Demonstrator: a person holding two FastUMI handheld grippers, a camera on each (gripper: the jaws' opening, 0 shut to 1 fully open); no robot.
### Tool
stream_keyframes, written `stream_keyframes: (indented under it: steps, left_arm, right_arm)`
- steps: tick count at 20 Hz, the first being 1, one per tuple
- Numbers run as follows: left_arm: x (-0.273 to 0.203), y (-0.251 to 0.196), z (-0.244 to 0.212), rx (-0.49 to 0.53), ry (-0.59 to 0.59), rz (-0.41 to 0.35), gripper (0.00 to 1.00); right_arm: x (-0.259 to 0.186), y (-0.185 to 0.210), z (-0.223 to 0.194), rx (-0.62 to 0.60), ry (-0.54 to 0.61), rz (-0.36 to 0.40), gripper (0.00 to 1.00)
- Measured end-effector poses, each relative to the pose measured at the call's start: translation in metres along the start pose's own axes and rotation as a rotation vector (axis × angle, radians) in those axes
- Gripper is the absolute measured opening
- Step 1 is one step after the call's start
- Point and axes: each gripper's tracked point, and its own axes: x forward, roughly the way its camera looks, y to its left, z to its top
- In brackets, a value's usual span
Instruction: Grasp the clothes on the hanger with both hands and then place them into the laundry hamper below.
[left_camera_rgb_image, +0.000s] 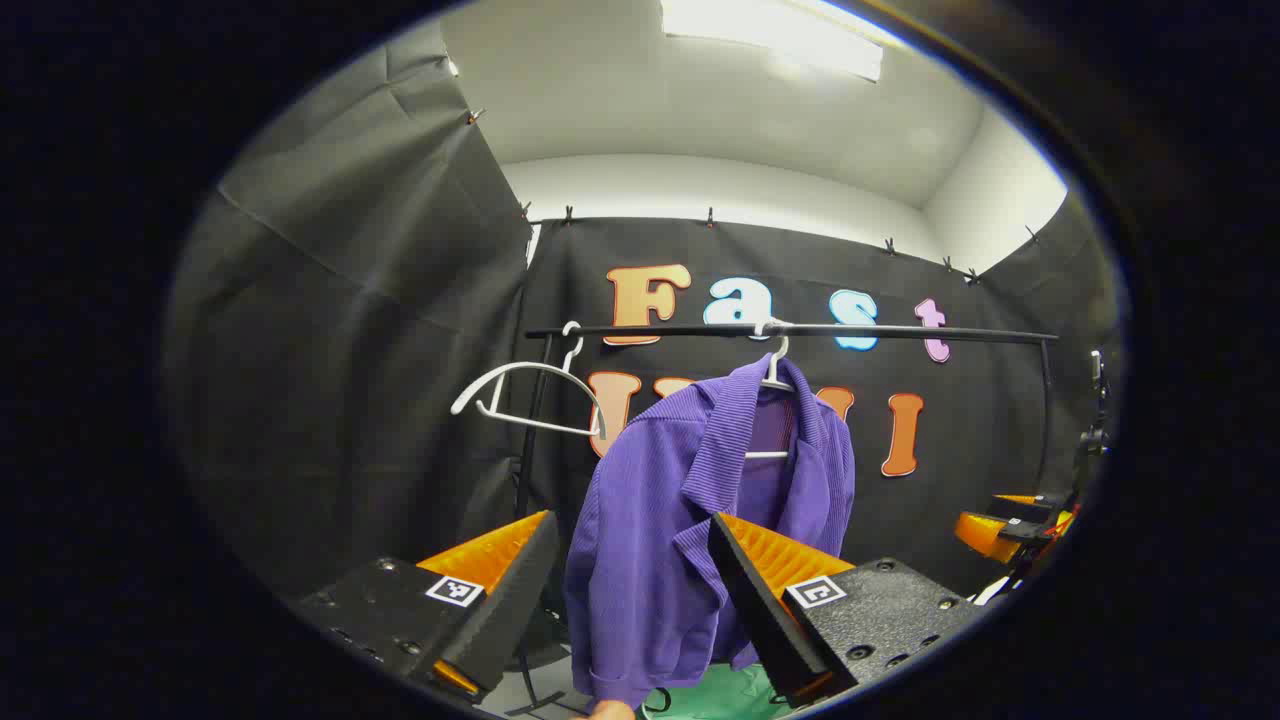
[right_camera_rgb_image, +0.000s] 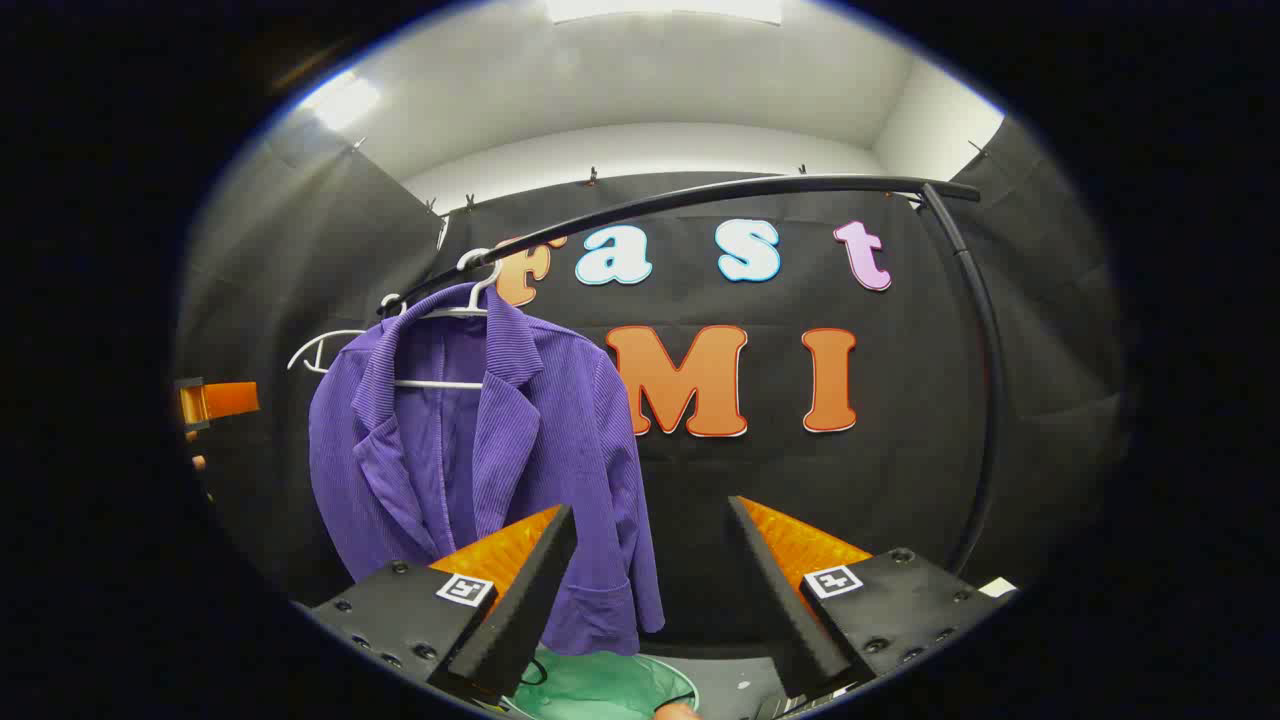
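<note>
In the left gripper view the left tongs (left_camera_rgb_image: 632, 560) stand wide open at the bottom of the frame, gripping nothing, with the purple jacket (left_camera_rgb_image: 690, 520) hanging just beyond them at centre. The jacket hangs on a white hanger (left_camera_rgb_image: 772, 375) from a black rail (left_camera_rgb_image: 900, 331); an empty hanger (left_camera_rgb_image: 520, 390) hangs to its left. A green hamper (left_camera_rgb_image: 720, 695) sits below.

In the right gripper view the right tongs (right_camera_rgb_image: 650, 555) are equally open and empty, the jacket (right_camera_rgb_image: 480, 450) left of centre above the hamper (right_camera_rgb_image: 590, 690).

Open air is seen between the left gripper (left_camera_rgb_image: 632, 560) and the purple jacket (left_camera_rgb_image: 690, 520) hanging at 12 o'clock. An empty hanger (left_camera_rgb_image: 525, 395) is hung at 10 o'clock on the rail (left_camera_rgb_image: 900, 330). The green hamper (right_camera_rgb_image: 590, 690) is found below, at 6 o'clock, its mouth unobstructed.
</note>
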Motion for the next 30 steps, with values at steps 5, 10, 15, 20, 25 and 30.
stream_keyframes:
  steps: [5,10,15,20,25,30]
  left_arm:
    - [0.003,-0.012,-0.012,-0.001,0.035,-0.033,0.95]
    - [0.017,-0.026,-0.029,-0.001,0.08,-0.063,0.95]
    - [0.019,-0.037,-0.038,0.015,0.098,-0.085,0.99]
    - [0.025,-0.053,-0.052,0.017,0.13,-0.108,0.95]
    - [0.041,-0.071,-0.074,-0.008,0.164,-0.134,0.95]
    - [0.066,-0.069,-0.099,0.007,0.187,-0.101,0.95]
  right_arm:
    - [0.008,0.0,-0.006,0.005,0.021,0.005,0.97]
    - [0.018,0.005,-0.016,0.034,0.047,0.021,0.98]
    - [0.026,0.007,-0.022,0.05,0.064,0.023,0.97]
    - [0.041,0.03,-0.025,0.06,0.066,0.07,0.98]
    - [0.059,0.066,-0.032,0.079,0.083,0.153,0.98]
    - [0.082,0.103,-0.047,0.085,0.109,0.223,0.98]
